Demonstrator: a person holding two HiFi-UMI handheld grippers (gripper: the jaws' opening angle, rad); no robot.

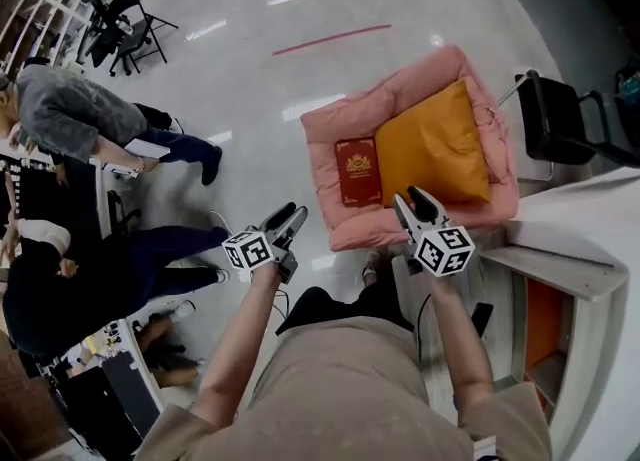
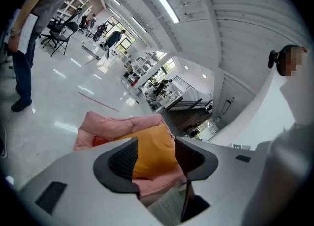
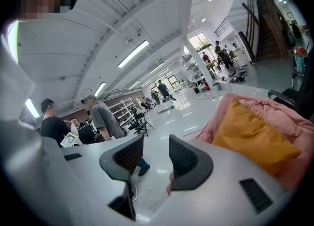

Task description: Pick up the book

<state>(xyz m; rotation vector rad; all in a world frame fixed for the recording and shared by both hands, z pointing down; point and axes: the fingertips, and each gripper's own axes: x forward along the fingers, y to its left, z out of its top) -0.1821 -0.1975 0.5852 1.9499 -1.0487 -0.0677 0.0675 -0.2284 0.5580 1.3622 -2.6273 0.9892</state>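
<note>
A dark red book (image 1: 358, 171) with a gold emblem lies flat in a pink padded seat (image 1: 345, 114), beside an orange cushion (image 1: 432, 144). My left gripper (image 1: 292, 215) hovers short of the seat's near left corner, jaws drawn close and empty. My right gripper (image 1: 418, 199) hangs over the seat's near rim, just right of the book, also close-jawed and empty. In the left gripper view, the left gripper (image 2: 156, 141) frames the cushion (image 2: 154, 146), with a sliver of the book (image 2: 99, 140) at the left. The right gripper (image 3: 156, 139) points past the seat, with the cushion (image 3: 252, 134) at its right.
A black chair (image 1: 560, 119) stands right of the seat, and a white counter (image 1: 590, 239) runs along the near right. Two people sit at the left (image 1: 80, 109), one with legs stretched towards me (image 1: 150, 259). A red line (image 1: 330, 39) marks the glossy floor beyond.
</note>
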